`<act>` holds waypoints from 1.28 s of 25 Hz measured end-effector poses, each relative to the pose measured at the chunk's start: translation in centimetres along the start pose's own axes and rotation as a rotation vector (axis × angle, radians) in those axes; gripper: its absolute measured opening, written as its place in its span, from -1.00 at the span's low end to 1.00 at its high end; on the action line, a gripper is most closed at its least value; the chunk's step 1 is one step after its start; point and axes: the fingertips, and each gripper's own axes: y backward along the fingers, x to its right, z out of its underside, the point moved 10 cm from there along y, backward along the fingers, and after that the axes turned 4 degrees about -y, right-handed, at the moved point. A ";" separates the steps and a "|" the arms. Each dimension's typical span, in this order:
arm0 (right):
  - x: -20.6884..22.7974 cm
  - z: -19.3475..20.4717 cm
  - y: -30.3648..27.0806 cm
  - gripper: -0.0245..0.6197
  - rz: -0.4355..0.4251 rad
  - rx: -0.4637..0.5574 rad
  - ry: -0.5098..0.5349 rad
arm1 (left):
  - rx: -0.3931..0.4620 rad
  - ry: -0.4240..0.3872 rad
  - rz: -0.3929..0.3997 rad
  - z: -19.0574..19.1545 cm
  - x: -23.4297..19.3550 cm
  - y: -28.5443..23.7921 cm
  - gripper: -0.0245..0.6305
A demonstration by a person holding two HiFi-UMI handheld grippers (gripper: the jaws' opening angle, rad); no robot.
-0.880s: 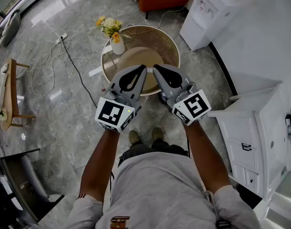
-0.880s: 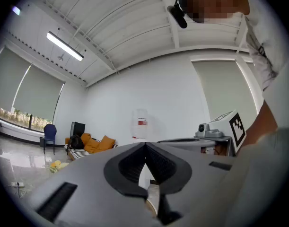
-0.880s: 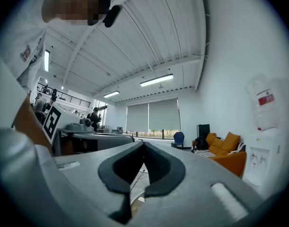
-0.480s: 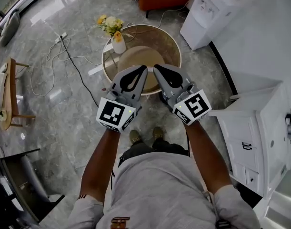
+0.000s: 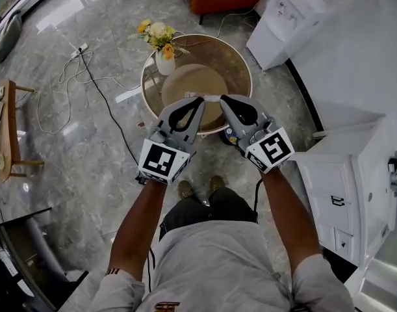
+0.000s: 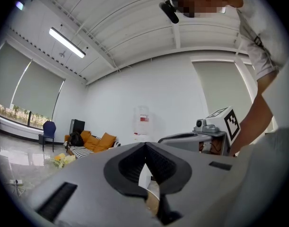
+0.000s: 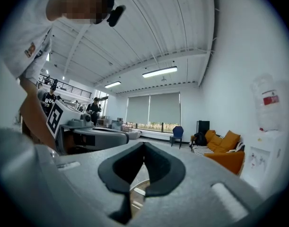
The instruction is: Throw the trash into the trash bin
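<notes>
Both the left gripper [image 5: 198,101] and right gripper [image 5: 224,100] are pinched shut and empty, level over the near edge of the round table [image 5: 234,57], guessing they're lining up on the white trash scrap [image 5: 210,97] lying there.

No word or number can be read: the marker cubes [image 5: 162,162] on the left gripper [image 5: 198,101] and right gripper [image 5: 224,100] bear only black-and-white square patterns, and the red label [image 7: 271,98] on the water bottle [image 7: 267,115] and the print [image 5: 162,302] on the shirt [image 5: 217,259] are too blurred.
</notes>
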 end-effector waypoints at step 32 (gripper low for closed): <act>13.5 20.1 -7.4 -0.91 -0.215 -0.421 0.184 | -0.220 0.014 -0.045 18.0 -6.4 -11.6 -0.93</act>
